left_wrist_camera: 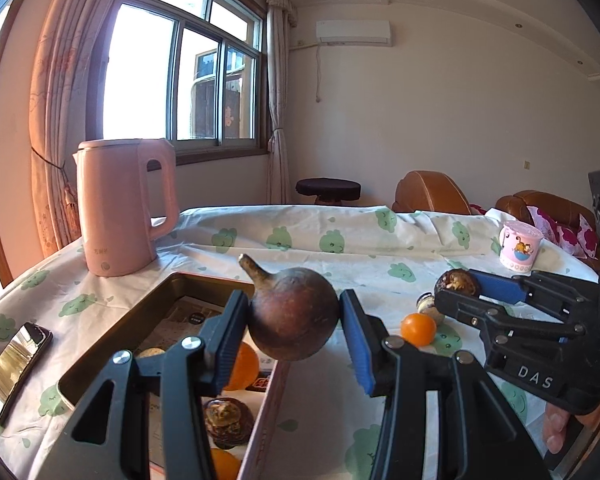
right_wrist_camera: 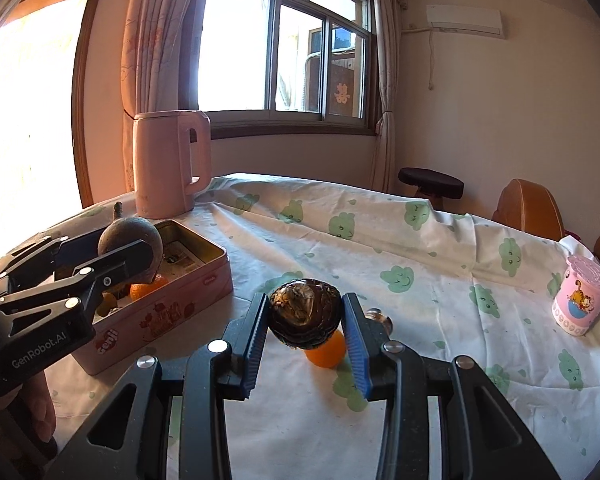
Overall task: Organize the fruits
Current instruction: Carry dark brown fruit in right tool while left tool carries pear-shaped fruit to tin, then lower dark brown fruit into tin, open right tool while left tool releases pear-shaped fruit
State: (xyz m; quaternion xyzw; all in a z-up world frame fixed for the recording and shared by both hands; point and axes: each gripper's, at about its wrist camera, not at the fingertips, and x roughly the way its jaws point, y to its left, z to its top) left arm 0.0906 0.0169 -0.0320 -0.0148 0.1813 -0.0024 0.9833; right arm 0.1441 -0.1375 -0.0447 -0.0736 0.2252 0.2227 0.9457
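Note:
My left gripper [left_wrist_camera: 294,316] is shut on a brown round fruit with a stem [left_wrist_camera: 292,312] and holds it above the right edge of the pink tin box [left_wrist_camera: 140,320]. The box holds oranges [left_wrist_camera: 242,366] and a dark scaly fruit [left_wrist_camera: 228,420]. My right gripper [right_wrist_camera: 306,316] is shut on a dark scaly fruit [right_wrist_camera: 305,316], held above the table. An orange [right_wrist_camera: 327,350] lies on the cloth below it, also in the left wrist view [left_wrist_camera: 418,329]. The left gripper also shows in the right wrist view [right_wrist_camera: 112,264] over the box [right_wrist_camera: 160,308].
A pink kettle [left_wrist_camera: 124,204] stands behind the box. A phone [left_wrist_camera: 14,370] lies at the left edge. A pink cup [right_wrist_camera: 582,298] stands at the right. A small pale fruit [left_wrist_camera: 430,306] lies near the orange. The table has a cloud-patterned cloth [right_wrist_camera: 380,240].

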